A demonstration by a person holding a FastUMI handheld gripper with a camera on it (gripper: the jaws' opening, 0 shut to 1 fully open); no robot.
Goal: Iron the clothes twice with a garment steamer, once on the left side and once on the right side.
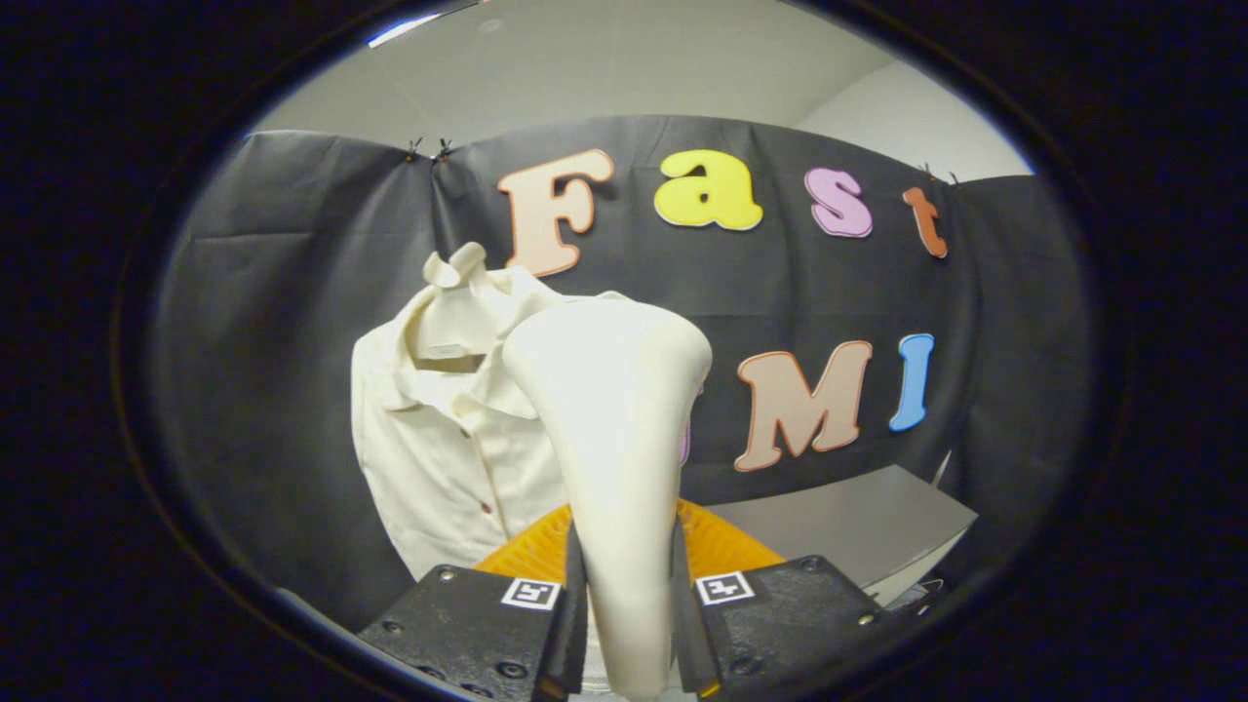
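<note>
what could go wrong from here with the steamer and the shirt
1. The gripper is shut on the steamer low on its narrow handle, with the wide head far above the fingers; it could tilt or twist in the grip when pressed on cloth.
2. The shirt hangs loose beyond the steamer and to its left; it may swing away instead of flattening.
3. The head hides the shirt's right part, so that pass is hard to aim.

Cream steamer [612, 429]; cream shirt [439, 439] with dark red buttons; orange ribbed panel [531, 551]; grey tabletop [858, 531]; black wall.
</note>
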